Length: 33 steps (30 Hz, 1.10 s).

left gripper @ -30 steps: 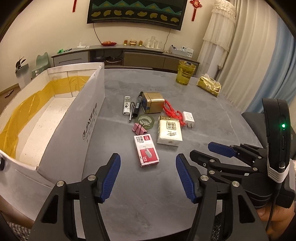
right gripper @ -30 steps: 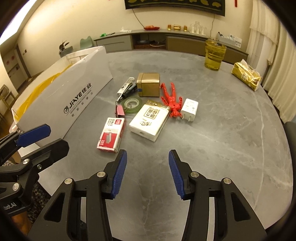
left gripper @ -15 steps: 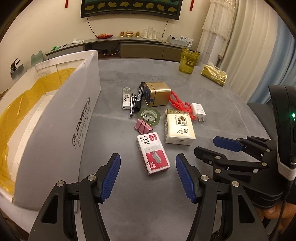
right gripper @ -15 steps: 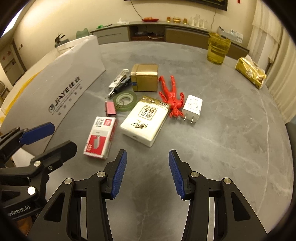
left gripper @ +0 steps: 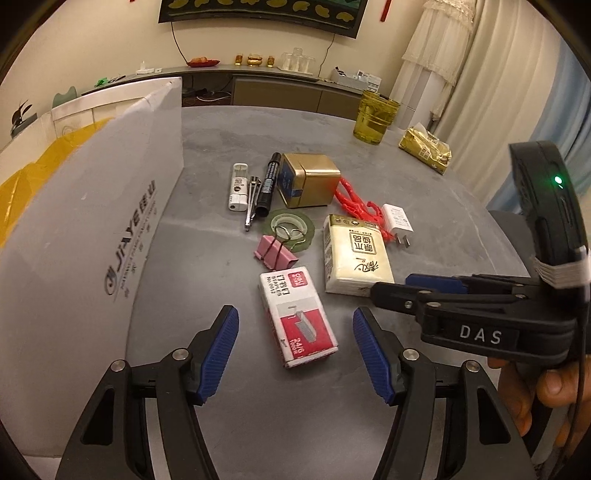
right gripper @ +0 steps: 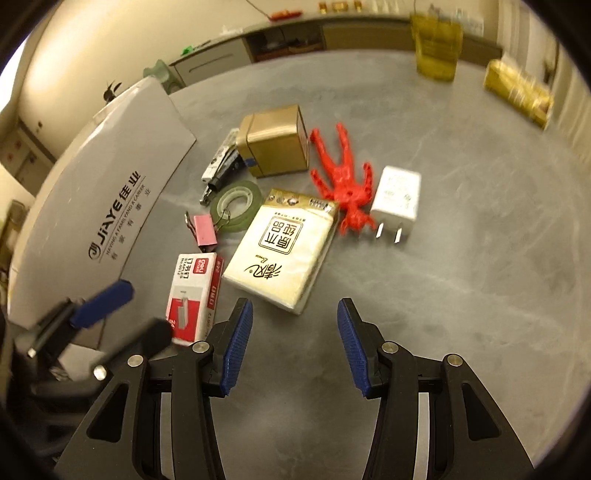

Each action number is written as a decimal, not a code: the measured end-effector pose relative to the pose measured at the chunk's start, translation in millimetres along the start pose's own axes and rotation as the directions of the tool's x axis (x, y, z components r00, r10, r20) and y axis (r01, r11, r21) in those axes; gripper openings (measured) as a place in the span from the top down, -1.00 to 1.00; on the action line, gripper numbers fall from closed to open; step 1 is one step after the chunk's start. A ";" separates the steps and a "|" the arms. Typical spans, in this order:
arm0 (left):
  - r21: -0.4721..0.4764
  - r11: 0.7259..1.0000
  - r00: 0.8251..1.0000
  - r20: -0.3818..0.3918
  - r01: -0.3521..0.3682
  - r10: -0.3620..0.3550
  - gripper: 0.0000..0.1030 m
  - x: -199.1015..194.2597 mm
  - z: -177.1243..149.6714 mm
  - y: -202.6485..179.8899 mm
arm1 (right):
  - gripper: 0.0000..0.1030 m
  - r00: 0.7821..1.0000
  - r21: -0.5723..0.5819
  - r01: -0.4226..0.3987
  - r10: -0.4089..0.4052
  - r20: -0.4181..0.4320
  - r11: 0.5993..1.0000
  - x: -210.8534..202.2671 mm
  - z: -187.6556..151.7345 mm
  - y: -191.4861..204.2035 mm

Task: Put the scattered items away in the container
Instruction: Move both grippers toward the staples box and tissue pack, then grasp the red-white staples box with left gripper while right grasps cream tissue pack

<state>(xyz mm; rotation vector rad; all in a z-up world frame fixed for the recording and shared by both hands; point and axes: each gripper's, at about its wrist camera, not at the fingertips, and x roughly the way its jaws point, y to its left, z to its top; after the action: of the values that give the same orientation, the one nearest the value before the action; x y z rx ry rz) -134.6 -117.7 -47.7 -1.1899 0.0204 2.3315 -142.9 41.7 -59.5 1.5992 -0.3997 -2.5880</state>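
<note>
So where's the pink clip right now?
The pink clip lies on the table, its wire handles overlapping the tape roll, just beyond the staple box.

Home living room: long low sideboard (left gripper: pixel 258 88) against wall, wall hanging (left gripper: pixel 258 14) above it, curtains (left gripper: pixel 480 92) right of it, glasses (left gripper: pixel 295 61) on top.

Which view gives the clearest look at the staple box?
The left wrist view: the staple box lies whole and sharp between the open fingers. In the right wrist view its near end is hidden behind the blurred left gripper.
</note>
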 end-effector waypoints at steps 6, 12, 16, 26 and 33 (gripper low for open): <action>0.004 1.000 1.000 -0.029 -0.010 0.010 -0.28 23.3 0.5 0.2 | -0.16 1.000 -0.010 -0.024 0.023 -0.010 1.000 14.8 23.0 5.1; -0.022 1.000 1.000 -0.028 -0.002 0.002 -0.34 33.8 0.3 13.3 | -0.27 1.000 -0.002 -0.029 0.029 -0.005 1.000 26.0 40.2 19.9; -0.026 1.000 0.999 -0.034 0.012 -0.013 -0.34 36.4 3.5 10.8 | -0.31 1.000 -0.053 0.024 -0.024 -0.003 0.998 38.7 49.3 27.3; -0.018 1.000 0.999 -0.028 0.022 -0.022 0.21 38.3 0.5 4.7 | -0.01 1.000 -0.054 0.002 -0.002 0.007 0.999 24.9 40.3 3.2; -0.039 0.999 1.000 -0.005 0.022 -0.022 0.21 22.9 -6.6 7.5 | -0.23 0.998 0.017 -0.033 0.032 0.046 0.999 7.0 38.7 -6.2</action>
<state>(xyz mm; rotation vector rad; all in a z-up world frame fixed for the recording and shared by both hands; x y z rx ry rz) -144.1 -115.6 -70.7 -1.2096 -0.0357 2.3191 -180.0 53.3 -50.8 1.5280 -0.4498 -2.6088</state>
